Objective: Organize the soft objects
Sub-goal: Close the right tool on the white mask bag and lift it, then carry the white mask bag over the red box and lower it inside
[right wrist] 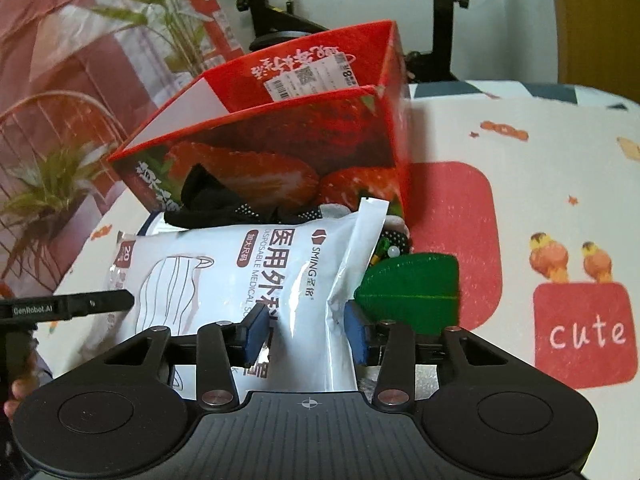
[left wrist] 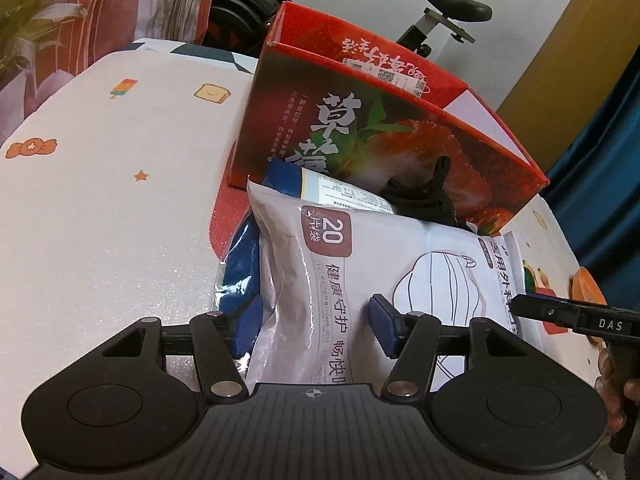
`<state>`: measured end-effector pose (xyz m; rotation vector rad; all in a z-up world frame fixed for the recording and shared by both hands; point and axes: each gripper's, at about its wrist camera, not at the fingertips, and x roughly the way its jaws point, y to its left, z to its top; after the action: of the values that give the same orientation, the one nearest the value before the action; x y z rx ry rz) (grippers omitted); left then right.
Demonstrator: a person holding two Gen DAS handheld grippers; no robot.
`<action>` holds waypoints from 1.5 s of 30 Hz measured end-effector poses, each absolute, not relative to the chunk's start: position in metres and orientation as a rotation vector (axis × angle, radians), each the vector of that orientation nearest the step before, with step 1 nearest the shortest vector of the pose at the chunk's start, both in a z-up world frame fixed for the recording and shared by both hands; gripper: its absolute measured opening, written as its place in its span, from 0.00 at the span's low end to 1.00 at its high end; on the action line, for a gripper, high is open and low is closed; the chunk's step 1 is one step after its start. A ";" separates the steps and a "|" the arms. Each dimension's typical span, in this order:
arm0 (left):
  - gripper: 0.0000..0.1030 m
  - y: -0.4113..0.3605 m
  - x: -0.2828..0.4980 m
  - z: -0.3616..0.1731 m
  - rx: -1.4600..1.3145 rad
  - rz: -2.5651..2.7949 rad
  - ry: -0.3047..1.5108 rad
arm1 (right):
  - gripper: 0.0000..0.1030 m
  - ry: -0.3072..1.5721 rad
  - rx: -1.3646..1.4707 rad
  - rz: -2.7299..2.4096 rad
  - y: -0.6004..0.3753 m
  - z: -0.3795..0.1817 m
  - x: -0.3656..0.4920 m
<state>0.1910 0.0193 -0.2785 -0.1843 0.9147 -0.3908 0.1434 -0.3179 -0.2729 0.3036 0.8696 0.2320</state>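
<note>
While the white mask packet (right wrist: pixel 248 280) lies on the desk (left wrist: pixel 100 200) before the red strawberry box (left wrist: pixel 384 140), the right claw (right wrist: pixel 304 332) pinches its near end, and the left claw (left wrist: pixel 316 328) straddles it, pads spread.

A white pack of face masks (right wrist: pixel 256 280) is lying flat in front of an open red strawberry box (right wrist: pixel 280 152). A black dotted glove (left wrist: pixel 424 196) is leaning against the box, beside a green felt leaf (right wrist: pixel 412 284).
</note>
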 end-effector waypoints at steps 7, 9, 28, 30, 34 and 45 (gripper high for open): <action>0.59 0.018 0.193 -0.281 -0.198 -0.389 0.922 | 0.33 0.892 0.404 0.232 -0.323 -0.282 0.145; 0.56 0.019 0.192 -0.277 -0.187 -0.389 0.917 | 0.27 0.883 0.332 0.224 -0.314 -0.274 0.144; 0.55 0.030 0.179 -0.217 -0.201 -0.369 0.746 | 0.26 0.728 0.125 0.248 -0.279 -0.201 0.135; 0.55 0.030 0.181 -0.211 -0.200 -0.371 0.736 | 0.26 0.715 0.116 0.247 -0.278 -0.195 0.138; 0.55 0.026 0.189 -0.198 -0.184 -0.374 0.708 | 0.26 0.683 0.096 0.246 -0.279 -0.180 0.146; 0.55 0.022 0.208 -0.162 -0.153 -0.360 0.626 | 0.25 0.611 0.090 0.272 -0.278 -0.147 0.167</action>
<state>0.2084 0.0217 -0.1624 -0.1529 0.6259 -0.3597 0.1668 -0.2783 -0.1469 0.0904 0.6112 0.2722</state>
